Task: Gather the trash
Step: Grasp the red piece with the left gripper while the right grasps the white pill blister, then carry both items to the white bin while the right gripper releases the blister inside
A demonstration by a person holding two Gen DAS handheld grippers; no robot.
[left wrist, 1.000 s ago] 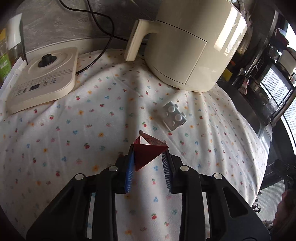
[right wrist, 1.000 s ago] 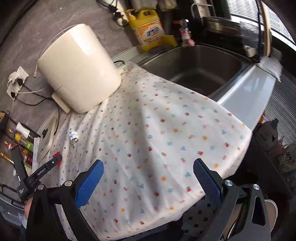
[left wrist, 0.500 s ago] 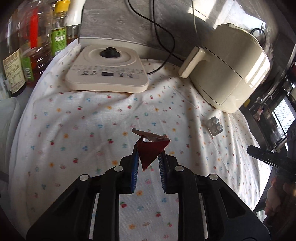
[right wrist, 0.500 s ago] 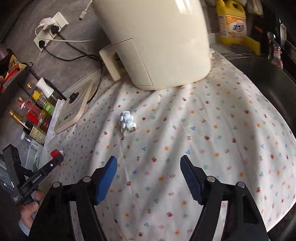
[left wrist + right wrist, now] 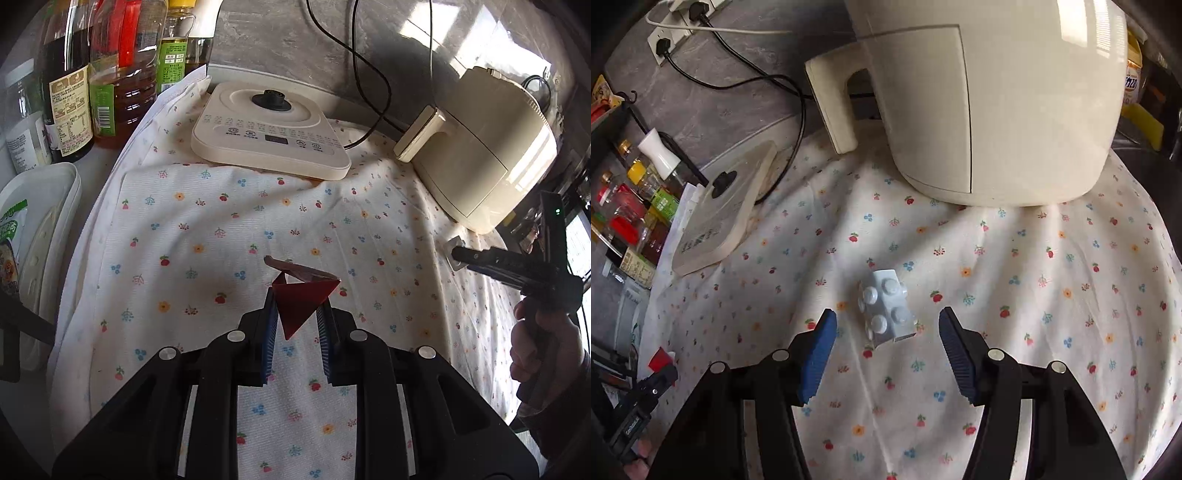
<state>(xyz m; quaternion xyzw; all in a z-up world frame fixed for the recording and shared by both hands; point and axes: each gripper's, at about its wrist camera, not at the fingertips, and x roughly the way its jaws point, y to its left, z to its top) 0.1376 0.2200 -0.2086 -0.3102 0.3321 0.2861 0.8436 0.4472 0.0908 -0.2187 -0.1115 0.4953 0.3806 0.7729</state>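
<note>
Your left gripper (image 5: 295, 325) is pinching a folded red paper scrap (image 5: 301, 299), its jaws pressed against the scrap's lower point while the rest pokes up clear of the flowered cloth (image 5: 207, 236) that covers the worktop. That scrap looks feather-light and flimsy; it will likely crumple rather than resist, so a gentle squeeze should be enough, and a sudden swing could let it slip out of the pads.

Your right gripper (image 5: 886, 332) has just been closing its jaws, yet they stand spread on either side of the pale grey studded brick (image 5: 886, 308) without touching it. The brick lies tilted on the cloth in front of the cream air fryer (image 5: 993, 99), just beyond the fingertips, so only its near end sits between them. It looks like hard, smooth plastic: stiff, light, not fragile, but probably slippery on its flat faces. Take it across the two plain side walls rather than over the studs, and reach a little further forward so the pads meet its middle. Because it rests askew on soft cloth, expect it to rock or skid if one pad arrives first.
</note>
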